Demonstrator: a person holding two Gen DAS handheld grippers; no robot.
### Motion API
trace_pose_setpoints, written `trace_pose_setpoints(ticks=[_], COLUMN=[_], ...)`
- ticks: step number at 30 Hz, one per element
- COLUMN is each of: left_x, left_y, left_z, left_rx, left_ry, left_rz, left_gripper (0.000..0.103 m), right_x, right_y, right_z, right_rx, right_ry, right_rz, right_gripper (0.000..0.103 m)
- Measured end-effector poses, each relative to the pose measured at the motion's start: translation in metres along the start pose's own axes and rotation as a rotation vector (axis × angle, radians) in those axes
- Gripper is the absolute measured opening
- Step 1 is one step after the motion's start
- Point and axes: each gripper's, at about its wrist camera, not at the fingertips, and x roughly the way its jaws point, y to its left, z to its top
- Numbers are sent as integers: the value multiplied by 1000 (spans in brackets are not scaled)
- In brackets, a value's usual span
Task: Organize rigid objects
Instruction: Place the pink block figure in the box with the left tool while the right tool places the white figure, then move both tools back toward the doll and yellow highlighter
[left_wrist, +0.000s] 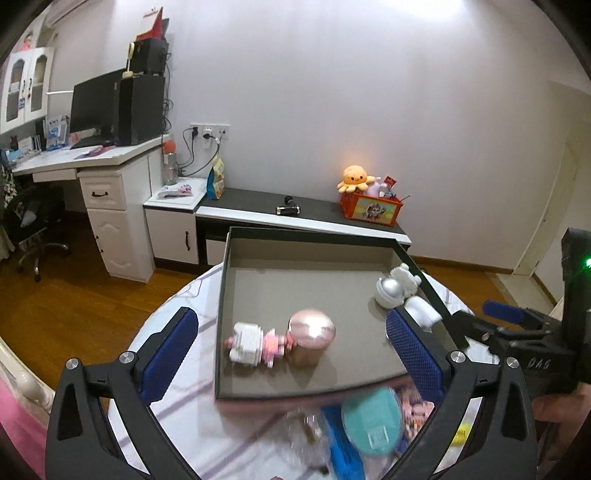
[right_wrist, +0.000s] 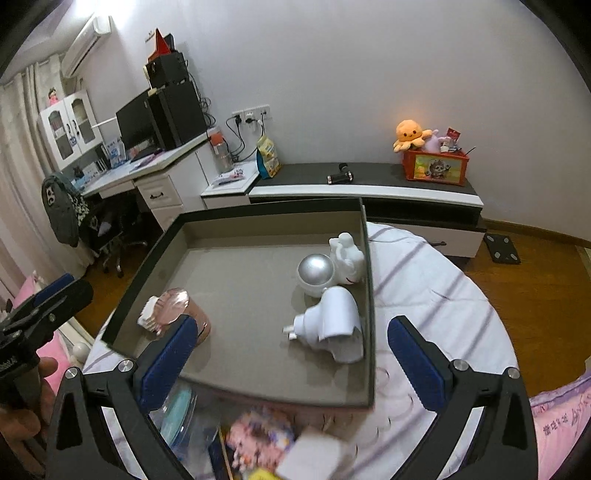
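Blurred clutter, a teal lid (left_wrist: 371, 419) among it, lies under both wide-apart, empty grippers (left_wrist: 291, 354) (right_wrist: 291, 360) on the striped round table (right_wrist: 436, 280). Beyond the fingers, the grey tray (left_wrist: 295, 280) holds toys. Only the right wrist view shows curtains (right_wrist: 22, 147) and the air conditioner (right_wrist: 86, 40)

Blurred clutter at the frames' lower edges, toys partly masked in the tray.

The pile (left_wrist: 369, 424) below the tray (left_wrist: 236, 236) is smeared and cut off by the bottom edge; only a teal lid (left_wrist: 371, 419) can be made out, its label unreadable. In the right wrist view the pink cup (right_wrist: 192, 314) and block figure (right_wrist: 147, 314) are partly hidden by a blue pad (right_wrist: 166, 362). The hand (left_wrist: 561, 406) is cut off at the border. The red box (left_wrist: 371, 208) holds items too small to tell.
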Motion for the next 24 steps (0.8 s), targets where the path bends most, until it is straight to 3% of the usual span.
trace_pose_setpoints(ticks=[15,24], left_x=[-70,-97], left_y=[-8,-16], left_z=[-45,-88], left_rx=[-21,-42], left_ry=[-10,30], left_rz=[10,9], left_gripper=[103,103], right_x=[-71,-99], right_y=[13,11], right_z=[-41,-88], right_rx=[6,8], right_ry=[-69,-54], right_rz=[1,-8], right_gripper=[103,103])
